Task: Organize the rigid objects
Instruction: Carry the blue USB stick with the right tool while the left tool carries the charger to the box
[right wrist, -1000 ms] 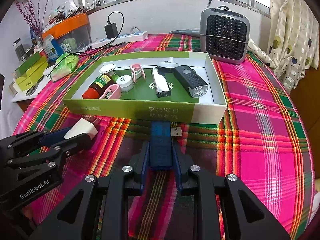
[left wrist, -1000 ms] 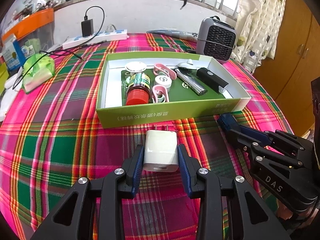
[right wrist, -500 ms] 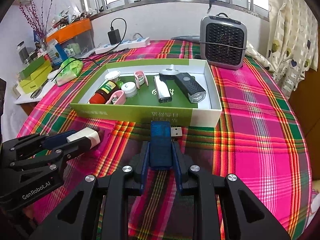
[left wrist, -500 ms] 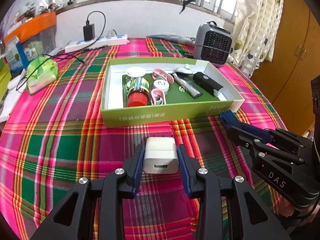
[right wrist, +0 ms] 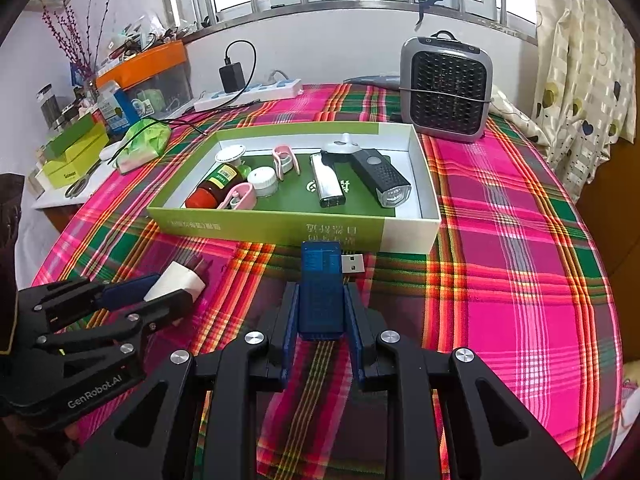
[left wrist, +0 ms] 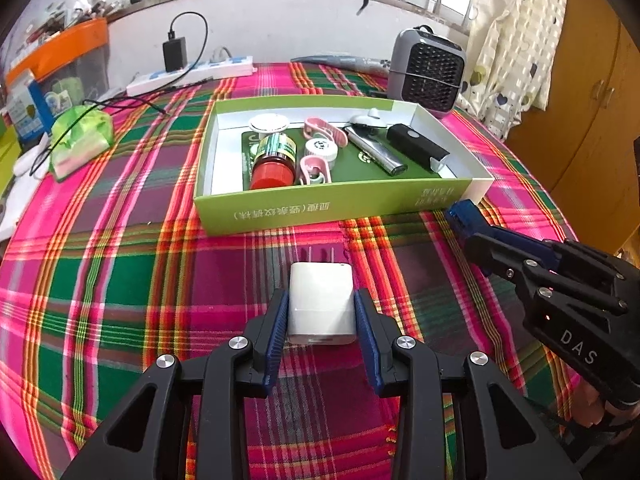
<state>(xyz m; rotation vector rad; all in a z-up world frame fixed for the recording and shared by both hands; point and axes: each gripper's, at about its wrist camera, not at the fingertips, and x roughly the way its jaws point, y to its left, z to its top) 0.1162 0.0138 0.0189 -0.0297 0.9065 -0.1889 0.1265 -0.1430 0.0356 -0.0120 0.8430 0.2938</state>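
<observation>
My left gripper (left wrist: 321,300) is shut on a white charger plug (left wrist: 322,304) with its prongs pointing away, held over the plaid cloth in front of the green box (left wrist: 320,208). In the right wrist view my right gripper (right wrist: 322,294) is shut on a blue USB device (right wrist: 321,280) whose metal plug sticks out to the right, just short of the green box (right wrist: 260,228). The box holds a red-capped bottle (left wrist: 274,160), a white jar (left wrist: 320,148), pink clips, a silver tube (left wrist: 376,152) and a black light (left wrist: 418,150). Each gripper shows in the other's view.
A grey heater (right wrist: 446,88) stands behind the box at the right. A power strip (left wrist: 192,76) with a black adapter and cables lies at the back left, beside a green packet (left wrist: 80,140). A curtain and a wooden cabinet (left wrist: 592,100) are to the right.
Both views have drawn back slightly from the box, so it looks smaller and farther. The charger and the blue USB device stay gripped as before.
</observation>
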